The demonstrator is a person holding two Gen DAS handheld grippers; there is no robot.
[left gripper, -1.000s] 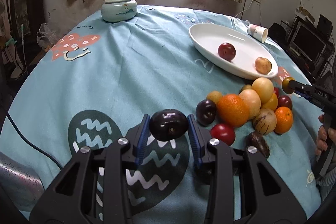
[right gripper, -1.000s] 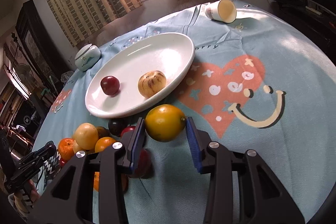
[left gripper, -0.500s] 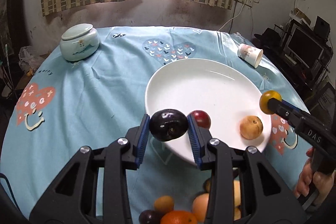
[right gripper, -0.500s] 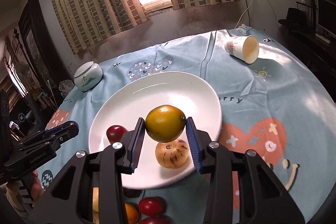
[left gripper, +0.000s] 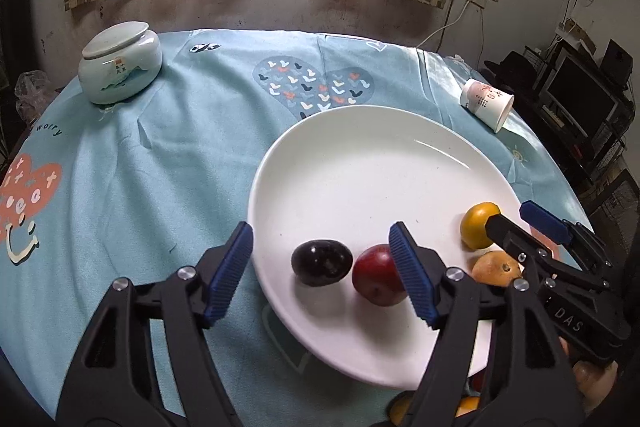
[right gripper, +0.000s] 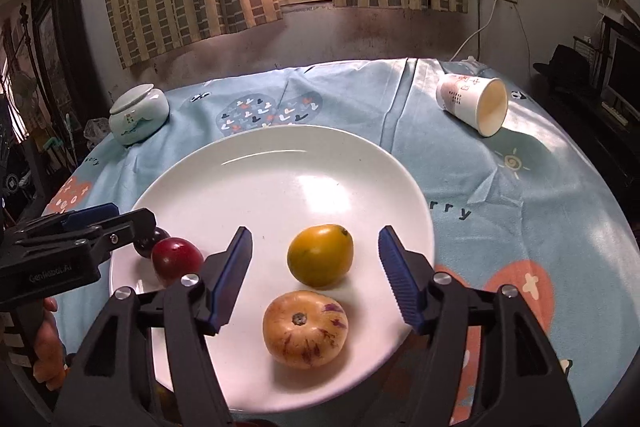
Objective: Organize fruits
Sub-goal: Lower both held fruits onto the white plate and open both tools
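Currently the left gripper is opening; a dark plum lies free between its jaws on the near left of the white plate, beside a red plum. Right gripper is opening too, an orange-yellow fruit released mid-plate, a speckled melon just nearer. On the worktop, a paper cup lies tipped far right.

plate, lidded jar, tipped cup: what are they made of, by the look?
Plate: likely glazed ceramic; glossy white with sharp window glare, though melamine can't be ruled out. Lidded jar: probably glazed porcelain; pale green sheen, painted scene and a red seal mark. Tipped cup: looks like paper; matte, thin rolled rim, printed outside, plain cream inside.
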